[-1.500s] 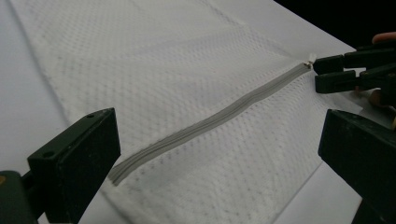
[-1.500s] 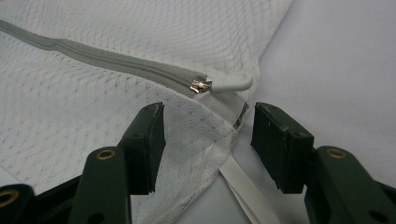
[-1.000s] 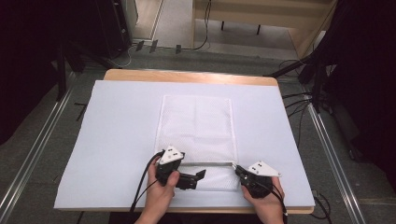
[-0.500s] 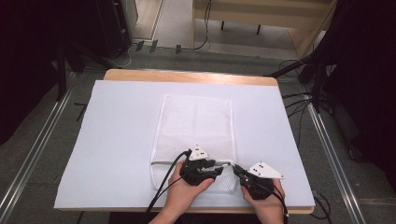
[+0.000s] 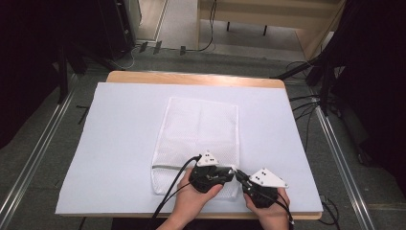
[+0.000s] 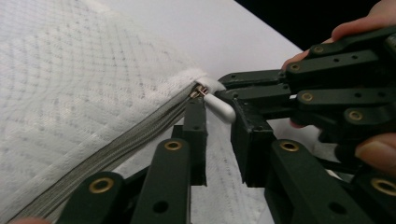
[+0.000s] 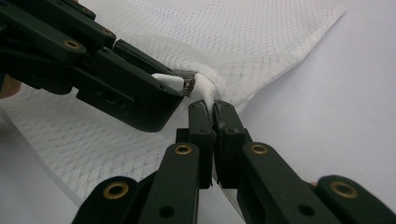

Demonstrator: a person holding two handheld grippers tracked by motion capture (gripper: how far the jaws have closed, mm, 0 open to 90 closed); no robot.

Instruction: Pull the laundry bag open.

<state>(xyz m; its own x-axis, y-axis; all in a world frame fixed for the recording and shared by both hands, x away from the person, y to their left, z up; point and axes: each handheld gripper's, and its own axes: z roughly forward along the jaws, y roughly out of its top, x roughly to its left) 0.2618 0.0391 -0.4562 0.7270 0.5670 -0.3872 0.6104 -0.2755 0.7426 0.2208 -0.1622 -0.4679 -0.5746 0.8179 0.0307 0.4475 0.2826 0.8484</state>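
two tongs, left (image 5: 231,173) & right (image 5: 241,177), one mesh bag (image 5: 201,127), one zipper pull (image 6: 219,105)

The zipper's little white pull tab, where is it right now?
The white pull tab sits at the mesh bag's near right corner, between the left gripper's open jaws, right beside the right gripper pinching the bag's corner.

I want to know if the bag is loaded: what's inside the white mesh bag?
The mesh bag lies flat with no bulge. Its zipper looks closed, and the weave hides the inside.
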